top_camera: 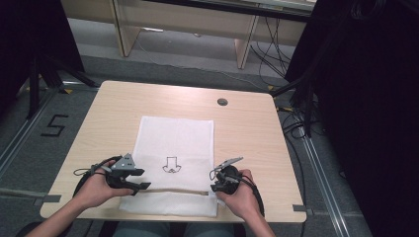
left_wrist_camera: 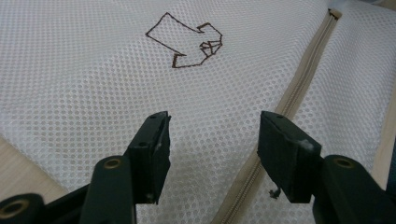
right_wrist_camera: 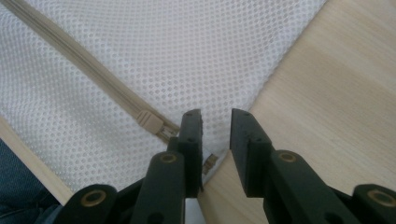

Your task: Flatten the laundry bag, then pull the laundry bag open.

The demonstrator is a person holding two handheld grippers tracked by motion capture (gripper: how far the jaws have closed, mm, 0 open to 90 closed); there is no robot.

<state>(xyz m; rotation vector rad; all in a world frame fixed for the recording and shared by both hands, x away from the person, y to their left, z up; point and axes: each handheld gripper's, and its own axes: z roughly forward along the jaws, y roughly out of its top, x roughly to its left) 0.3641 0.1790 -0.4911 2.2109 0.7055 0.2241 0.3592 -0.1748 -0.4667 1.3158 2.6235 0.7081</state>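
My left gripper has its fingers spread wide, nothing between them but bare mesh; the beige zipper runs just under the right-hand finger. My right gripper has its fingers a narrow gap apart, no pads pressing on anything; the zipper pull sits just beside the left finger, at the corner of the white mesh bag.

From the high view, the left gripper sits at the zipper's left end, the right gripper at its right end, zipper straight between them. The mesh bag lies flat mid-worktop, its near edge close to the worktop's front edge, a small dark drawn mark just above the zipper.

Bare wood either side of the bag and beyond its far edge. A round grommet lies well apart, toward the far right.
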